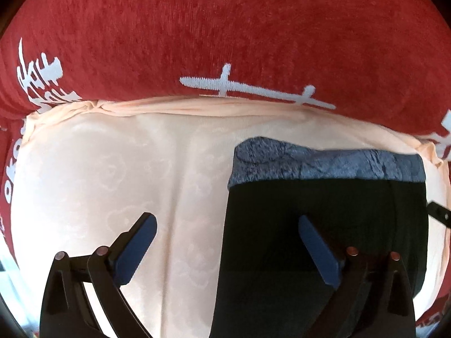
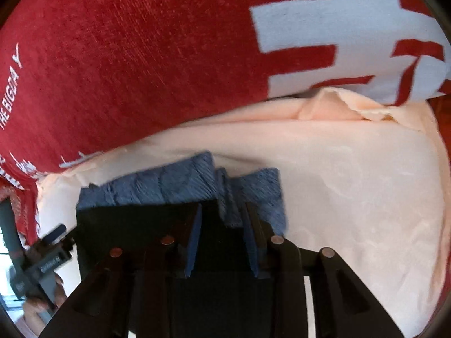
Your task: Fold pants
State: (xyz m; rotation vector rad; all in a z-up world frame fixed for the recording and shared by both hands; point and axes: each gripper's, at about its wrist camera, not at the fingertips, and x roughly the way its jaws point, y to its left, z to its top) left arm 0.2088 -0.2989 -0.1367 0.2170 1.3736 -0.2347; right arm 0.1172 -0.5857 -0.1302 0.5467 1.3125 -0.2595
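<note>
While the pants [image 1: 324, 225] lie flat on the pale sheet [image 1: 112, 169], grey waistband toward the red pillow [image 1: 225, 28], a fold looks in hand. Just beside the pants' edge, the left hand-held gripper [image 1: 225, 248] is released; over the waistband, the right hand-held gripper [image 2: 222, 239] seems clenched on bunched cloth. Next, carry that end across. The pillow crowds the waistband side.

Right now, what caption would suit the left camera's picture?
Open left gripper poised over black pants with a blue waistband on peach bedding.
</note>
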